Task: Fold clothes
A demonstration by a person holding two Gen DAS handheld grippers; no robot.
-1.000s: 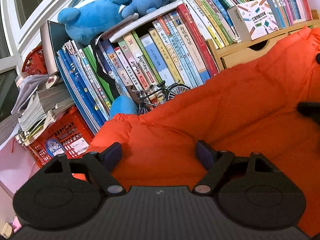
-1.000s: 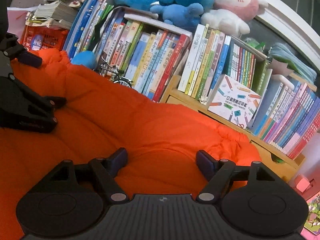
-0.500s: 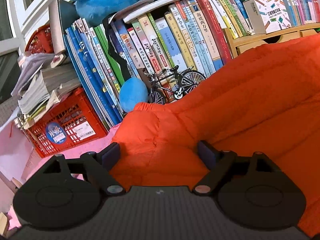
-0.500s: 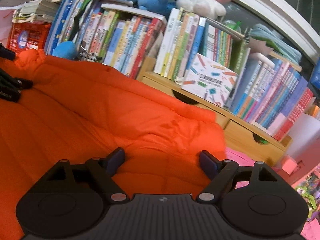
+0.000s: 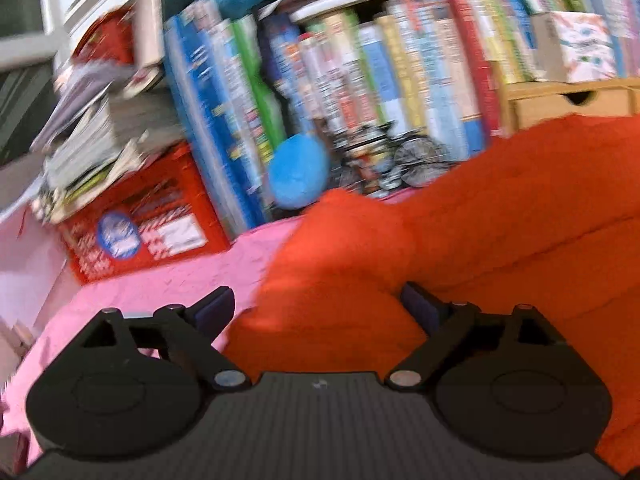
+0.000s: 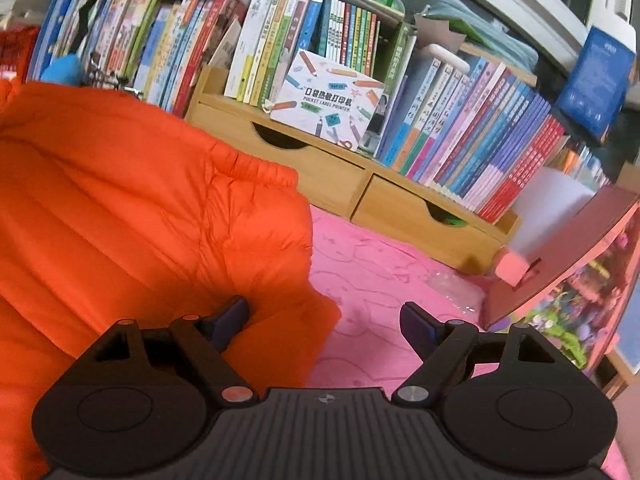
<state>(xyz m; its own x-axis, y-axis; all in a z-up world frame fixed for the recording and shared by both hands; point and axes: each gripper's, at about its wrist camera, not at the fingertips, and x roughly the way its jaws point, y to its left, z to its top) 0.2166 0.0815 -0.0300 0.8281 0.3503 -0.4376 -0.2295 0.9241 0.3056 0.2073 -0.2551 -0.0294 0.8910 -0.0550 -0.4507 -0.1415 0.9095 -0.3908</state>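
**Jacket spread out, folding barely begun**

I judge the job is near its start: the orange puffer jacket (image 6: 132,216) lies spread and puffy across the pink tabletop (image 6: 380,280), in front of the row of books (image 6: 460,128) and the wooden drawer shelf (image 6: 332,176), and I see no neat fold in it yet. Every fold looks left to do.

My left gripper (image 5: 316,304) sits at the jacket's one end, its jaws opening, a bulge of orange fabric between them but not pinched. My right gripper (image 6: 324,320) is at the other end, jaws standing well apart; one finger rests against the fabric edge, the other hangs over bare pink, so nothing is clamped.

The jacket looks thick and quilted, with stitched channels and a gathered hem, slippery and springy by my guess, likely to bounce open after folding
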